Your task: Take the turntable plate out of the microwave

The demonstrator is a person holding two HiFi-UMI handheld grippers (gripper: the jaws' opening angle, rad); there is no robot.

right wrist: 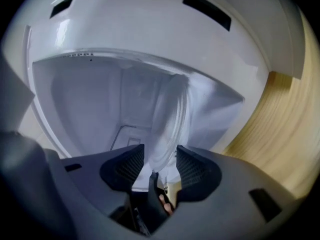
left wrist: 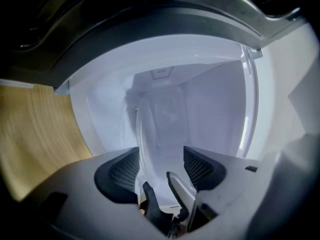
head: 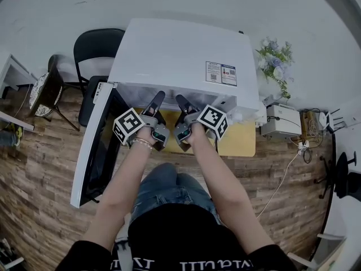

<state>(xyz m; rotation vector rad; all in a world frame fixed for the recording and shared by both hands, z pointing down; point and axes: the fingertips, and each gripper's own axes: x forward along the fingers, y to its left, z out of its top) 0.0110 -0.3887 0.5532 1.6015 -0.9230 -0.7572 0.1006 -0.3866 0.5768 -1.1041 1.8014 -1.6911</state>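
Wood-plank floor [head: 34, 208] all round. White microwave [head: 180, 55] is the biggest item and sits on a pale wood table [head: 241, 143]. Its door [head: 93, 151] is swung wide open to the person's L. Black chair [head: 97, 47] behind, L of microwave. Small white box [head: 282, 120] w/ cables off table's R end. A flower bunch [head: 275, 58] sits above it by the wall.

Glass turntable plate [right wrist: 172, 116]: clear, inside the white cavity, not out yet. Microwave top hides it in head view. Both gripper views look into the cavity, w/ plate rim running between the jaws.

L gripper [left wrist: 160, 151]: tips in cavity mouth, approx level. Jaws partway open. Plate rim is between them, hard by one pad [left wrist: 120, 171], w/ visible gap to the other. No squeeze seen.

R gripper [right wrist: 160, 148]: in cavity mouth beside the L one, near but apart, tipped slightly down. Jaws partway closed. Glass rim fills the gap and looks to touch both pads [right wrist: 196, 168], so it grips the plate edge.
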